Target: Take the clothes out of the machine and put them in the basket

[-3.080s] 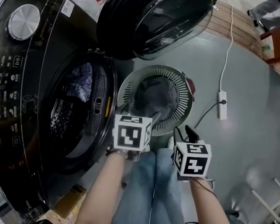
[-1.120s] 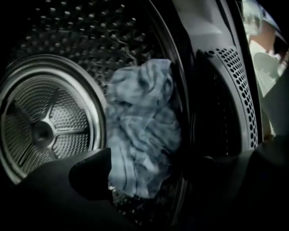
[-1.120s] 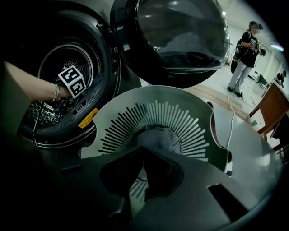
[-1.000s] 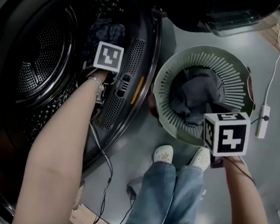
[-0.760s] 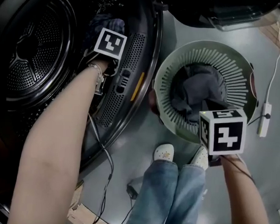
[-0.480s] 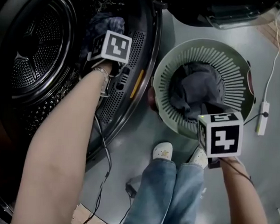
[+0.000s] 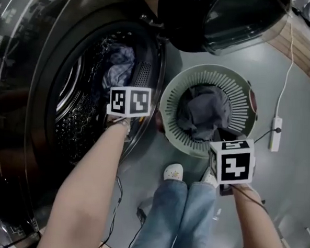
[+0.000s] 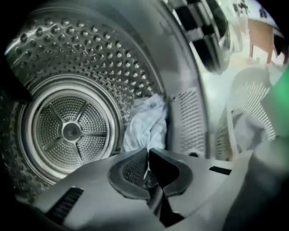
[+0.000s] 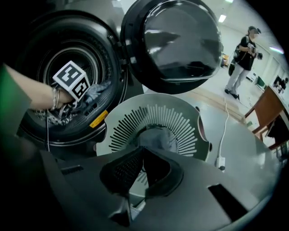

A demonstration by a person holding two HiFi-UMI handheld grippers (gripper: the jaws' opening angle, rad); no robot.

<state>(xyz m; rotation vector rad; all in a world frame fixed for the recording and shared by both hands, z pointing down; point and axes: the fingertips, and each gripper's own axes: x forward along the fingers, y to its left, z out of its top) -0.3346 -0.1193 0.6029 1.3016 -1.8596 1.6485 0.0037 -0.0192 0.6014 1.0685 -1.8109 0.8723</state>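
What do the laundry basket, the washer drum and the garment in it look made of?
The laundry basket: likely moulded plastic, matte, pale, slotted ribs. The washer drum: metal, probably stainless steel, shiny, perforated. The garment: soft fabric, pale, crumpled folds.

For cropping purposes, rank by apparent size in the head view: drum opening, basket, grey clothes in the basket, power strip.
Largest to smallest:
1. drum opening
2. basket
3. grey clothes
4. power strip
No two look alike.
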